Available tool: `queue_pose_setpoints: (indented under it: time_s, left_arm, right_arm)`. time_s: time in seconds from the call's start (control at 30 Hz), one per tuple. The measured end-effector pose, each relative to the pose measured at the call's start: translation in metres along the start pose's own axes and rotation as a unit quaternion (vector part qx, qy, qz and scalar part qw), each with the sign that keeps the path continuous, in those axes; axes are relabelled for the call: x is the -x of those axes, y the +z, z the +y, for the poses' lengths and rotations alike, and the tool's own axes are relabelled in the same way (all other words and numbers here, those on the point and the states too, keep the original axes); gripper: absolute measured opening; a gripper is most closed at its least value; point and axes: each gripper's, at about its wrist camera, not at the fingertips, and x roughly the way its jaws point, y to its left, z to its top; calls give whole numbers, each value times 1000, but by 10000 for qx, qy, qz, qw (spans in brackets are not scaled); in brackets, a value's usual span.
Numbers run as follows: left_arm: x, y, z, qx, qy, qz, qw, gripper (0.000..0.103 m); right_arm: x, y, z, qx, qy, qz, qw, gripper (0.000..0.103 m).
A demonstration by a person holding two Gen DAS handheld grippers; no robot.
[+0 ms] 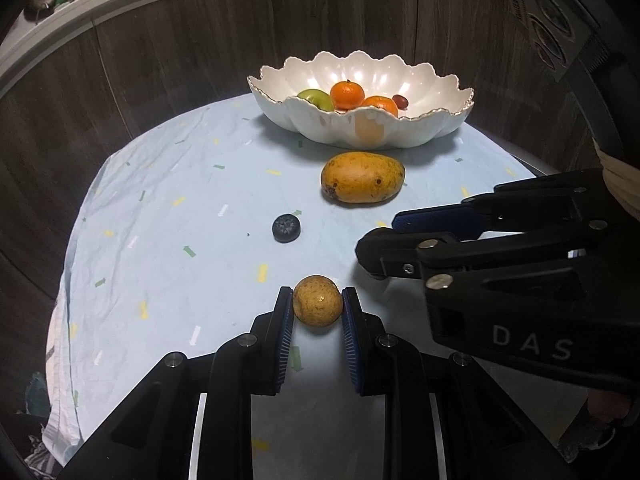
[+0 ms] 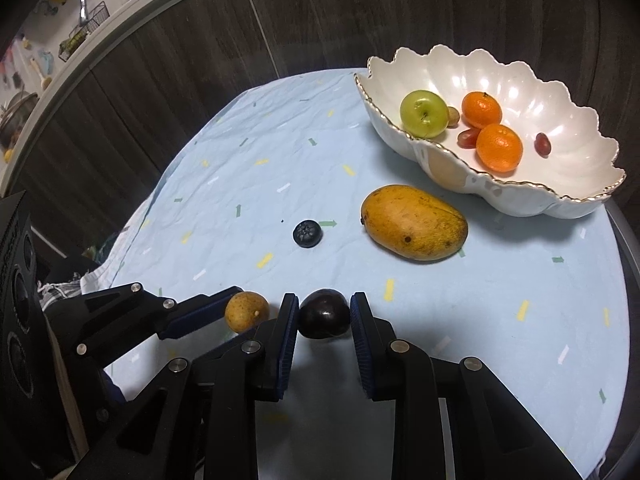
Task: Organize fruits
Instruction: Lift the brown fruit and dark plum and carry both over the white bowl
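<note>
L wrist view: left gripper (image 1: 318, 306) pads clamp small tan fruit (image 1: 318, 301), bottom centre; light, firm, held at widest part.

R wrist view: right gripper (image 2: 325, 316) pinches dark plum (image 2: 324, 314), bottom centre; smooth skin, prob. slippery. Scalloped bowl (image 2: 532, 204) upper right.
</note>
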Motion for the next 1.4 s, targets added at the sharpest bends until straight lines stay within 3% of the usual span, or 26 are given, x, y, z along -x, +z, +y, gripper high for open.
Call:
queue_pose_setpoints:
  time_s: [0.5, 1.4]
  left_arm:
    - [22, 16, 8, 140, 200, -198, 9995, 24]
    - [42, 67, 2, 194, 229, -539, 9981, 24]
  right_arm:
    - [29, 5, 1, -86, -88, -347, 9993, 28]
    - [73, 26, -21, -324, -345, -946, 9944, 28]
